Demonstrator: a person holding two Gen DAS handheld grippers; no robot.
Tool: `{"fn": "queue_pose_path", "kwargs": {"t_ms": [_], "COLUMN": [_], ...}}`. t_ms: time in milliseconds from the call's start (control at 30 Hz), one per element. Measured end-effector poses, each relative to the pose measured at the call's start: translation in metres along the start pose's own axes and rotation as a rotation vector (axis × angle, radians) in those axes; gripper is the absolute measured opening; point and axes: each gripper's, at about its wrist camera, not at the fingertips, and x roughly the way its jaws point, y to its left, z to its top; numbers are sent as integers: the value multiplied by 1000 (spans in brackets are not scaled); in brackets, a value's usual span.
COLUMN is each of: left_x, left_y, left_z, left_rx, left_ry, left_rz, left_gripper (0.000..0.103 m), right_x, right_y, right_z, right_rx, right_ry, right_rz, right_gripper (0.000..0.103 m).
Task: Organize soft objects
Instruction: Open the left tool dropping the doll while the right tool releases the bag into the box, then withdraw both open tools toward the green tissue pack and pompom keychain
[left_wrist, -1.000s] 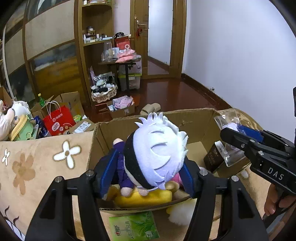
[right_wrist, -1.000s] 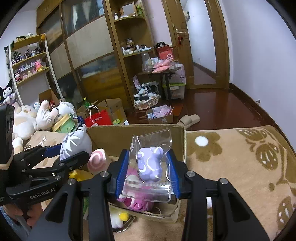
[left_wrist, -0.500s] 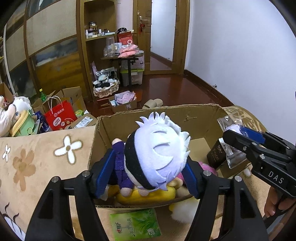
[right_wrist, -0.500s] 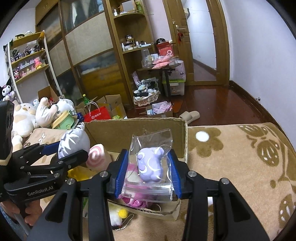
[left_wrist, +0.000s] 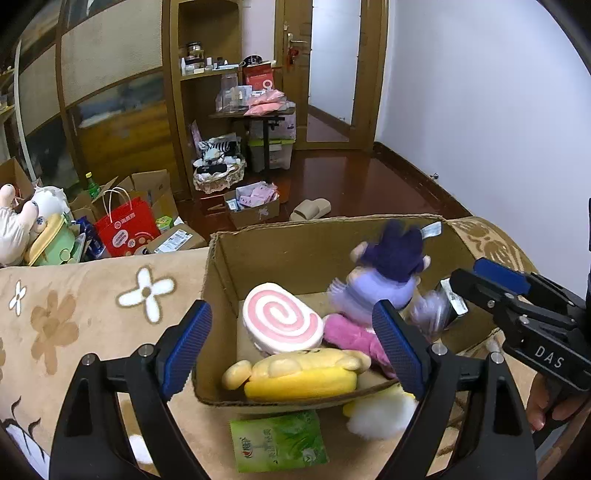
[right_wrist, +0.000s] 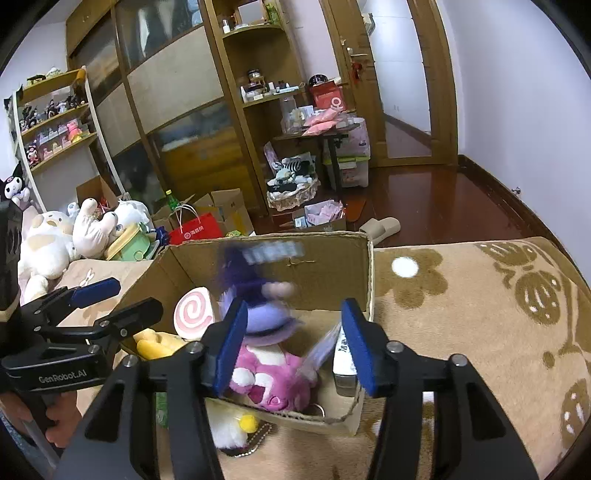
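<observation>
A brown flowered blanket (left_wrist: 74, 306) filled the lower frame, below wooden shelving (right_wrist: 236, 122). The cardboard box (left_wrist: 280, 243) sat centre, with a blurred purple plush doll (left_wrist: 384, 273) inside. The left gripper (left_wrist: 295, 343) and right gripper (right_wrist: 291, 343) were opening, gripping nothing.

The cardboard box (left_wrist: 229, 266) is matt brown with raw corrugated edges. The spiral cushion (left_wrist: 280, 321) and pink plush (right_wrist: 273, 380) are soft, fuzzy cloth. The blanket (right_wrist: 480, 314) looks velvety. The floor (left_wrist: 343, 181) is glossy dark wood.
</observation>
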Motion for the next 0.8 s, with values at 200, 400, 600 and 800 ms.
{"fn": "queue_pose_path", "kwargs": {"t_ms": [200, 400, 600, 800], "left_x": [-10, -25, -43, -59], "left_y": [3, 8, 11, 14], "left_z": [-2, -6, -13, -22], "left_rx": [1, -9, -16, -8], "left_ry": [3, 19, 30, 59], "left_rz": [12, 18, 38, 52], "left_gripper": [91, 91, 92, 92], "right_x": [-8, -24, -35, -48], "right_y": [0, 6, 16, 35], "right_z": [-1, -1, -5, -14], "right_rx": [-7, -12, -35, -110], "right_ry": [-2, -35, -32, -24], "right_rz": [-11, -27, -38, -77], "right_gripper": [66, 84, 89, 89]}}
